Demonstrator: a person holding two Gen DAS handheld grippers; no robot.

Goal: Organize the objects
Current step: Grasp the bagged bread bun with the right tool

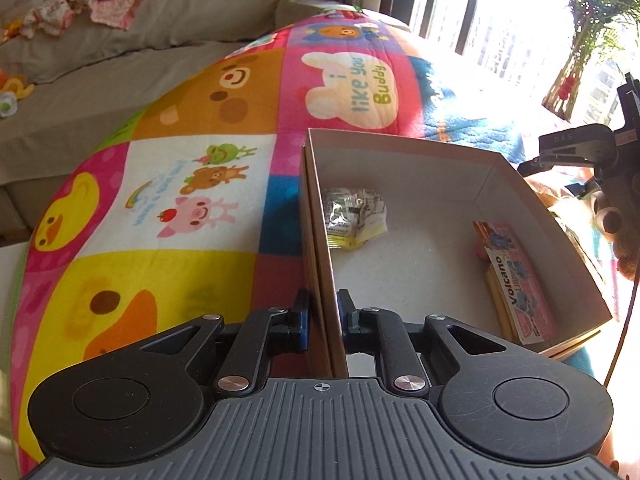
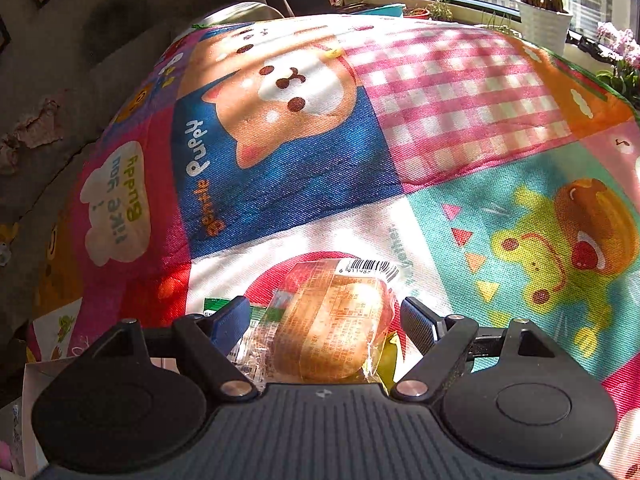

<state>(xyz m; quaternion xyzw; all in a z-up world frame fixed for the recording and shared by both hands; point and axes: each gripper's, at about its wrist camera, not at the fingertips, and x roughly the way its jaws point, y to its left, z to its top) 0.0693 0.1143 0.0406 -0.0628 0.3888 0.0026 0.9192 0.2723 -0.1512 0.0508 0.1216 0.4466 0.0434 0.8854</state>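
Observation:
An open cardboard box (image 1: 400, 152) lies on a colourful play mat (image 1: 180, 200). My left gripper (image 1: 323, 300) is shut on the box's near left wall, one finger outside and one inside. In the box are a crinkled clear snack packet (image 1: 354, 216) and a "Volcano" booklet (image 1: 516, 280) against the right wall. In the right wrist view, my right gripper (image 2: 322, 308) stands open over the mat. A wrapped bun (image 2: 332, 320) in clear film with a barcode lies between its fingers, and the pads stand just beside the wrapper.
A green packet (image 2: 216, 306) peeks out beside the bun. A brown plush toy (image 1: 608, 216) sits past the box's right wall. A beige sofa (image 1: 120, 60) with clothes on it borders the mat, and potted plants (image 2: 544, 20) line the window.

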